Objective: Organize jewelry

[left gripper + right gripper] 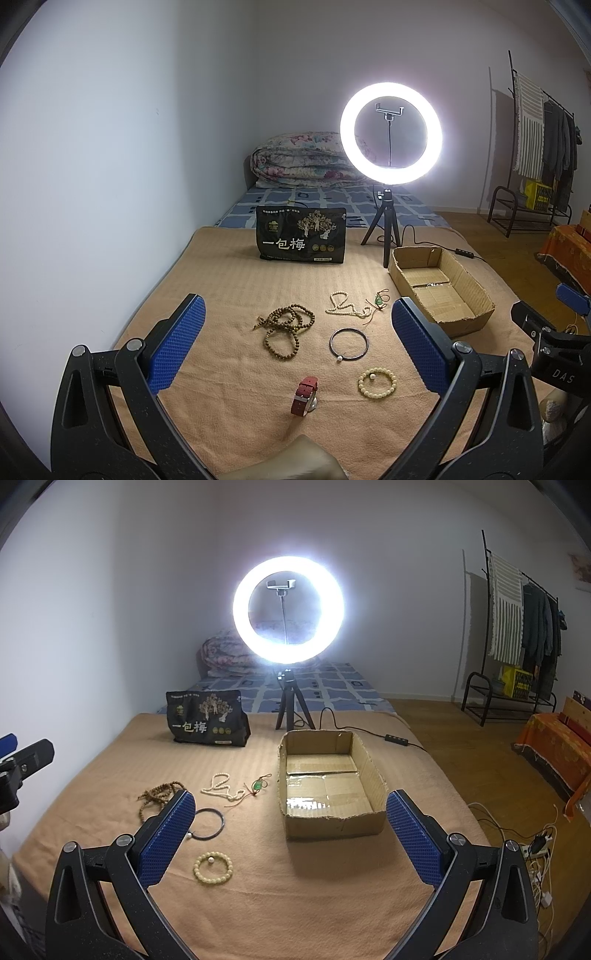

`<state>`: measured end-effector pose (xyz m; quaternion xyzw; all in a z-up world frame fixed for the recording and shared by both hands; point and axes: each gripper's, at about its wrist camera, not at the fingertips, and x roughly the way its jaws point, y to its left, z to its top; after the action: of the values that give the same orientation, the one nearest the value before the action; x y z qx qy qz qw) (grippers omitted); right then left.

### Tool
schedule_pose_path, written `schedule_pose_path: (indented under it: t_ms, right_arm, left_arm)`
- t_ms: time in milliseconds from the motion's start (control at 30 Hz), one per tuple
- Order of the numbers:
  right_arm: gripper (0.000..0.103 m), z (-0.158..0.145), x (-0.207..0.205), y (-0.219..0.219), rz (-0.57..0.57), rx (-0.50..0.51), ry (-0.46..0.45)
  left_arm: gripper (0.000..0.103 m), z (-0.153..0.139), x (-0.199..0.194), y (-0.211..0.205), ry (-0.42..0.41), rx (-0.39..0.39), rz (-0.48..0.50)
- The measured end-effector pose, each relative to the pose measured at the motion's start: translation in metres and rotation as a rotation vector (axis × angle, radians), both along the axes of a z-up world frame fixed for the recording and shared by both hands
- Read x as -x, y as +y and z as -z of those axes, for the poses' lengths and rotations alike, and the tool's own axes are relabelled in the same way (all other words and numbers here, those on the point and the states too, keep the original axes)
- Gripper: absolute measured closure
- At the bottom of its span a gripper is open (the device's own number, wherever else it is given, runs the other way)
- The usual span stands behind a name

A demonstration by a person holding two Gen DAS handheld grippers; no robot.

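I'm working in a bedroom of someone's home. In front of me is a bed pushed into the corner of plain white walls, with a blue patterned sheet, a tan blanket spread over the near part, and a floral quilt folded at the far end. By the right wall I see a clothes rack hung with a striped towel and dark garments. The floor is wood, with a power strip and tangled cables. A lit ring light on a small tripod stands on the bed.
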<state>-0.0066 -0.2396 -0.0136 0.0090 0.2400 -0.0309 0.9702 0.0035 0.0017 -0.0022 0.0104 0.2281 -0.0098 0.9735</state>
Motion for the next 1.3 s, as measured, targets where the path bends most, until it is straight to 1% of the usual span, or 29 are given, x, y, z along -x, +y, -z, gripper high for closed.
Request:
schedule_pose_path:
  t_ms: [567, 833, 1000, 1133, 1300]
  right_arm:
    - [0.000, 0.002, -0.001, 0.002, -0.003, 0.009, 0.007]
    - [0.000, 0.005, -0.001, 0.002, -0.001, 0.011, 0.013]
    - [0.000, 0.006, -0.001, 0.005, -0.006, 0.016, 0.017]
    - [0.000, 0.007, -0.005, 0.005, -0.014, 0.014, 0.030]
    - [0.000, 0.014, -0.013, 0.004, -0.076, -0.034, 0.075]
  left_arm:
    - [0.000, -0.002, 0.003, 0.000, 0.006, -0.003, -0.002]
    - [0.000, 0.006, 0.003, 0.001, 0.010, -0.004, -0.012]
    - [0.000, 0.010, -0.004, 0.005, 0.030, -0.004, -0.006]
    - [0.000, 0.015, -0.011, 0.010, 0.050, -0.019, 0.005]
    - [0.000, 0.030, -0.022, 0.024, 0.103, -0.034, -0.001]
